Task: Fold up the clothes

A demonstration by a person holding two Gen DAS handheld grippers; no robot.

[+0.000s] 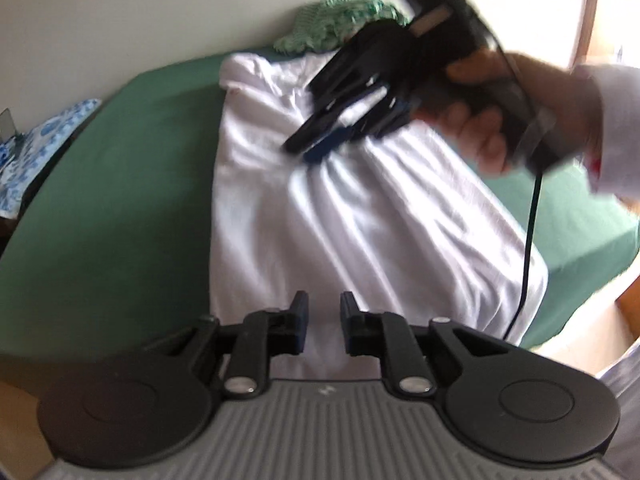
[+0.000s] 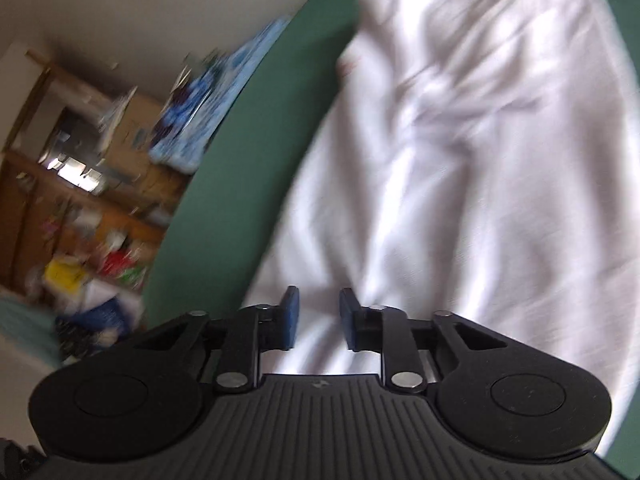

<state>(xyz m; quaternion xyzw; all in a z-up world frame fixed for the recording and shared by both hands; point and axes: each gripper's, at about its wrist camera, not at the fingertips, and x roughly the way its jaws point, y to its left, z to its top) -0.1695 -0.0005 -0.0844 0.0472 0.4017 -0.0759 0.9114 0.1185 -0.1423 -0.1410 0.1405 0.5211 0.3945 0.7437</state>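
Note:
A white garment (image 1: 320, 208) lies spread lengthwise on the green bed sheet (image 1: 120, 200), wrinkled along its length. My left gripper (image 1: 324, 312) is open above the garment's near end, with nothing between its fingers. My right gripper (image 1: 308, 146), held by a hand (image 1: 480, 132) in a white sleeve, hovers over the garment's far half, blurred, its fingers close together. In the right wrist view the right gripper (image 2: 319, 308) is open over the white garment (image 2: 460, 160), holding nothing. The green sheet (image 2: 248, 168) shows to the left.
A green-and-white patterned cloth (image 1: 340, 20) is bunched at the bed's far end by the wall. A blue-and-white patterned item (image 1: 36, 144) lies past the bed's left edge. Cluttered wooden shelves (image 2: 80, 184) stand beyond it. A black cable (image 1: 530, 240) hangs from the right gripper.

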